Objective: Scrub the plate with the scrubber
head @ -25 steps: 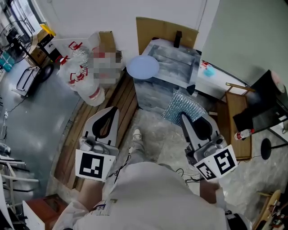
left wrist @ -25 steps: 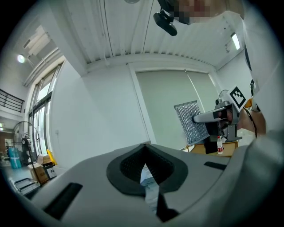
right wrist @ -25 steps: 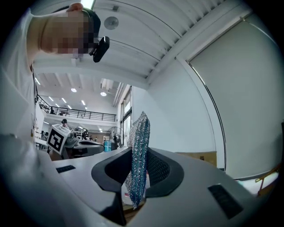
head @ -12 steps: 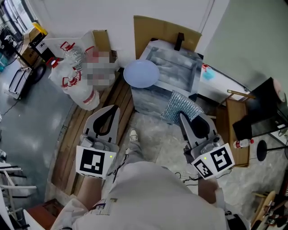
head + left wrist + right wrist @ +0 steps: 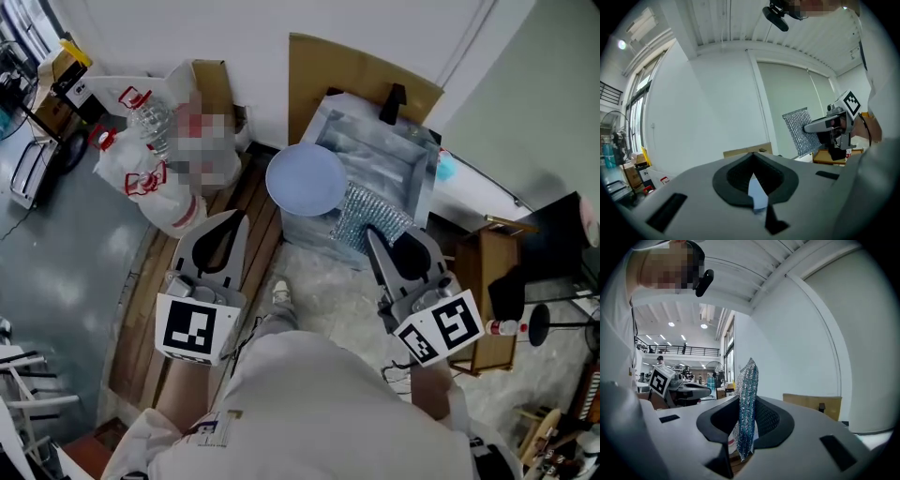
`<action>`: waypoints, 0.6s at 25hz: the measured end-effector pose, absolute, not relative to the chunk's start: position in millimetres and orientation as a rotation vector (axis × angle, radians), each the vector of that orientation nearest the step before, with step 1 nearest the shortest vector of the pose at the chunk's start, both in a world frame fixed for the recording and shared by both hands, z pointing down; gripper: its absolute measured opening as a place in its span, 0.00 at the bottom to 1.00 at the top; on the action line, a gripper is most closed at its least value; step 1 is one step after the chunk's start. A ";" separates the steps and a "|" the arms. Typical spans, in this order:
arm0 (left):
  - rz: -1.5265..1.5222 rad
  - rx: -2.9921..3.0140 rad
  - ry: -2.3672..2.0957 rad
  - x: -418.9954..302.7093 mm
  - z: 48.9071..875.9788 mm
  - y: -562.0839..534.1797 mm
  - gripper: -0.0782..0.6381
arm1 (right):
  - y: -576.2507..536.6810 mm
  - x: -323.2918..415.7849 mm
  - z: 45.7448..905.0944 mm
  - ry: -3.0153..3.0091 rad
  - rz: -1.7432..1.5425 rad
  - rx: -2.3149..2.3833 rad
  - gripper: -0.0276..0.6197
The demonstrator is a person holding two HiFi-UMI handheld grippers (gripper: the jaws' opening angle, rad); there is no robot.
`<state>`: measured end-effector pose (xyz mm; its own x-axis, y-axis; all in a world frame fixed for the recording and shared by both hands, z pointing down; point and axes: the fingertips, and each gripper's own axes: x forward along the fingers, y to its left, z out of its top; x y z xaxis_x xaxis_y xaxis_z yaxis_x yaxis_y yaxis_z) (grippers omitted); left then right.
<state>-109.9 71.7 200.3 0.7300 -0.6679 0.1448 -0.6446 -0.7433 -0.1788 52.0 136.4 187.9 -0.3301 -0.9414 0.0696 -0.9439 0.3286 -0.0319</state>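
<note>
A pale blue round plate (image 5: 307, 178) lies flat at the near left corner of a metal sink (image 5: 417, 183). My left gripper (image 5: 241, 217) is shut and empty, its tips just left of and short of the plate. In the left gripper view the jaws (image 5: 752, 154) meet, and a sliver of the plate (image 5: 756, 192) shows through the slit below them. My right gripper (image 5: 368, 232) is shut on a silvery mesh scrubber (image 5: 367, 217), which hangs over the sink's near edge, right of the plate. The scrubber (image 5: 746, 404) stands edge-on between the jaws.
Clear bags of plastic bottles (image 5: 155, 141) lie at the left by the wall. A cardboard sheet (image 5: 356, 66) leans behind the sink. Wooden planks (image 5: 150, 319) run under the left gripper. A small wooden table (image 5: 487, 281) stands at the right. The person's shoe (image 5: 281, 292) is between the grippers.
Both grippers have come nearer the sink. The scrubber now reaches over the sink's near edge beside the plate. Both jaws stay as they were.
</note>
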 end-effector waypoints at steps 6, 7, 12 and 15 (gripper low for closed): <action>-0.356 -2.881 0.952 -91.7 209.3 -3.6 0.13 | 53.1 58.1 197.9 -2.473 0.149 1.798 0.20; -0.369 -2.879 0.931 -89.8 212.6 -15.9 0.13 | 39.5 59.0 201.9 -2.451 0.154 1.798 0.20; -0.416 -2.889 0.827 -87.6 239.4 -74.5 0.13 | -18.4 60.1 225.4 -2.381 0.232 1.807 0.20; -0.459 -2.934 0.824 -90.1 256.8 -104.0 0.13 | -45.4 59.4 242.4 -2.347 0.290 1.815 0.20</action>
<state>-90.1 -104.0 256.8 0.8129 -0.5174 0.2674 -0.4997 -0.8554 -0.1359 59.4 -45.4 242.4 -0.2507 -0.9369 0.2438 -0.9680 0.2448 -0.0546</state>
